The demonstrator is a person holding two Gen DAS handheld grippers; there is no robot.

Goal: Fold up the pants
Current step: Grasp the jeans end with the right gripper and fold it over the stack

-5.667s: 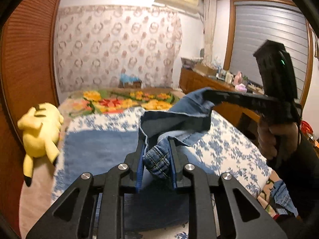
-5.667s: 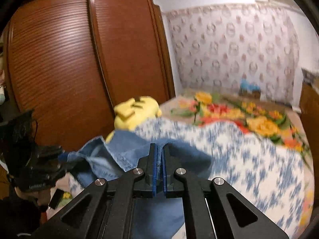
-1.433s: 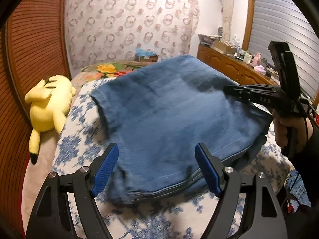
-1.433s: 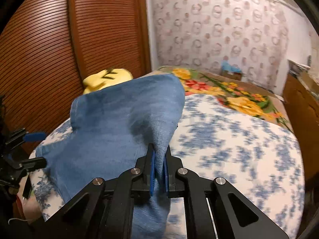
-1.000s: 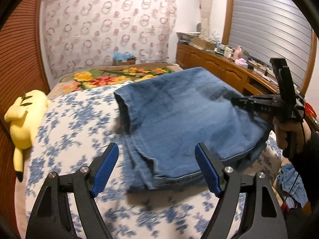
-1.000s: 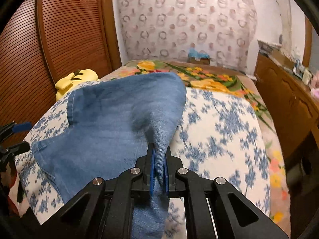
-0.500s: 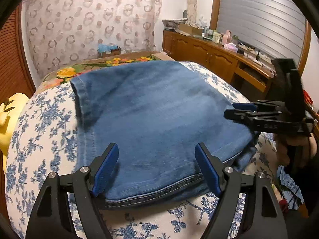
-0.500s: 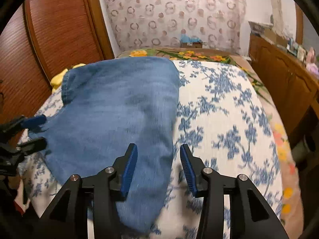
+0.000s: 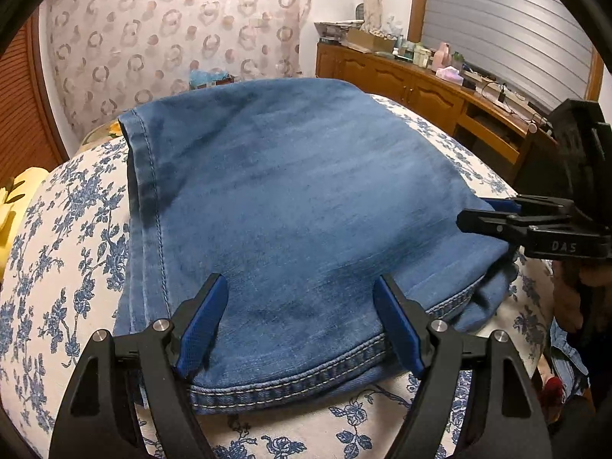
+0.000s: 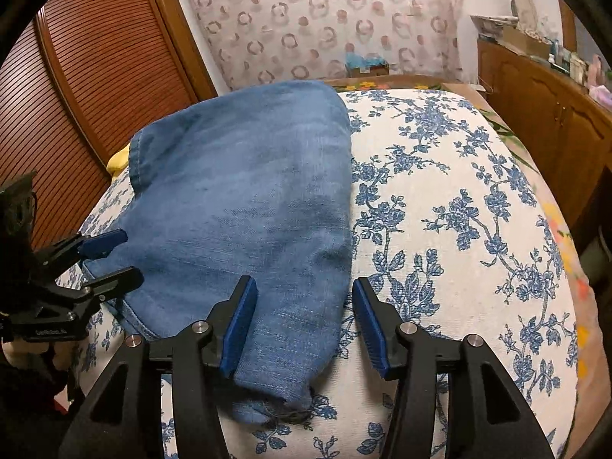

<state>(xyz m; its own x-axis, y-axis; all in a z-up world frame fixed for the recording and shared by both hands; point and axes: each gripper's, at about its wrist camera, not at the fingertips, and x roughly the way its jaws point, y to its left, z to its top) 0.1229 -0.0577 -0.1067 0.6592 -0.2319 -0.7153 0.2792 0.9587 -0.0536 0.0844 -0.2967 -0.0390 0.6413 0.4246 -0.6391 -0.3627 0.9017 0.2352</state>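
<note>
The blue denim pants lie folded flat on the flowered bedspread, also seen as pants in the right wrist view. My left gripper hovers open over the near stitched hem, blue pads apart, nothing pressed. My right gripper is over the pants' near right corner; its jaws are opening and the cloth lies loose between them, not pinched. Each gripper shows in the other's view: the right gripper at the pants' right edge, the left gripper at their left edge.
A wooden sideboard cluttered with small items runs along the right. A slatted wooden wardrobe stands on the left. A yellow plush toy lies at the bed's left edge. A patterned curtain hangs behind.
The right gripper let go of the pants and spread its jaws. The pants dropped flat onto the bed. Both grippers sank closer to the cloth.
</note>
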